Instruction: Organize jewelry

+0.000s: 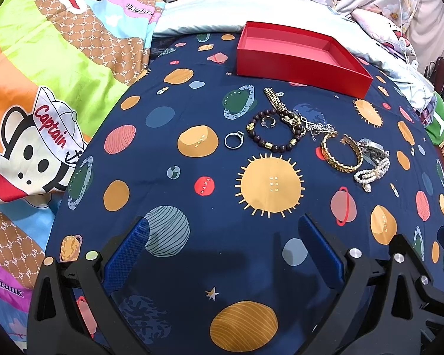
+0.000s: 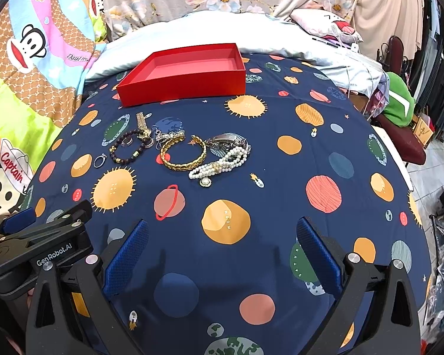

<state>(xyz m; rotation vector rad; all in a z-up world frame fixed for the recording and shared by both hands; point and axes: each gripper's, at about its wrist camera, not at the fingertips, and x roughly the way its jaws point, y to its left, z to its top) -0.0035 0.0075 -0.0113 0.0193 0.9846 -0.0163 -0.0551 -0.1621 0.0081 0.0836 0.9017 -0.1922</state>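
We see left gripper [image 1: 223, 230] and right gripper [image 2: 222, 233] both spread wide, holding nothing; jewelry pile [image 2: 177, 151] beside red box [image 2: 186, 88].

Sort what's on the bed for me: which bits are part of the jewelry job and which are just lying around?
Job:
red box, empty
silver ring
dark bead bracelet
gold bangle
pearl bracelet
watch
gold chain strap

Lying about:
monkey-print quilt
white pillow
green cloth
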